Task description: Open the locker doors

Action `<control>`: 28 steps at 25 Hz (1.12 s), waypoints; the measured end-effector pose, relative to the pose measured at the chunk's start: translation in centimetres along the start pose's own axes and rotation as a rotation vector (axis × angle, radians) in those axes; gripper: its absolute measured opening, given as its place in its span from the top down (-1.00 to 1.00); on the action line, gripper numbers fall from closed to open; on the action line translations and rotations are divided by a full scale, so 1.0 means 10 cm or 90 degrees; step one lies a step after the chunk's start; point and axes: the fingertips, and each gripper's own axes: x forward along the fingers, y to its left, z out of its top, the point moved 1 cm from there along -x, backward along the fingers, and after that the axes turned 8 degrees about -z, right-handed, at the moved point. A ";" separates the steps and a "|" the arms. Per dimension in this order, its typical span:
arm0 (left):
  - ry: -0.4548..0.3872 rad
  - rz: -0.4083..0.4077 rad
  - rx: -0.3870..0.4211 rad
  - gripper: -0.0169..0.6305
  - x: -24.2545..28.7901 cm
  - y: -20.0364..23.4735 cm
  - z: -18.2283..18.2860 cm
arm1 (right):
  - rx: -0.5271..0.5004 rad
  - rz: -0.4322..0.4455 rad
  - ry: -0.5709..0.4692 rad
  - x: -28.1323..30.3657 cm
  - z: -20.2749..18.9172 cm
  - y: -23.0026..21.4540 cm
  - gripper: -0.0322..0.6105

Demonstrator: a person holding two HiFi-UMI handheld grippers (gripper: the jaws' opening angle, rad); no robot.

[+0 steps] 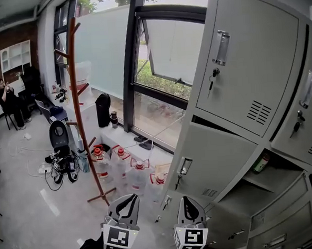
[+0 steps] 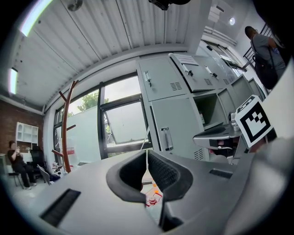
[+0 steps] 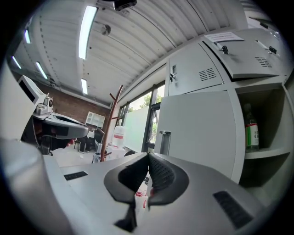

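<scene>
Locker doors (image 1: 247, 63) occupy the right of the head view, the upper ones closed and one compartment open on a green bottle (image 1: 261, 163); left claw (image 1: 127, 202) and right claw (image 1: 190, 204), both pinched together and empty, sit at bottom centre, judged short of the nearest handle (image 1: 184, 166) with nothing yet to grip.

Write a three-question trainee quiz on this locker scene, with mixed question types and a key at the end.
1. True or false: the left gripper is clamped on a locker handle.
2. What stands in the open grey metal locker compartment seen in the right gripper view? A) a green bottle B) a red can C) a white box
3. Fill in: a small metal ____ sits in the lock under the handle of the closed top grey locker door.

Key: 1 false, its jaws are together on nothing; 2 A; 3 key.
</scene>
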 end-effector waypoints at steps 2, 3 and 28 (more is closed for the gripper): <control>0.027 -0.002 -0.010 0.85 0.13 0.08 -0.06 | 0.000 0.004 0.000 0.21 -0.01 -0.01 0.85; 0.041 -0.004 -0.017 0.85 0.19 0.11 -0.10 | 0.001 0.007 -0.001 0.30 -0.01 0.00 0.85; 0.058 0.019 -0.044 0.85 0.81 0.73 -0.59 | 0.000 0.021 0.024 1.55 -0.11 0.06 0.30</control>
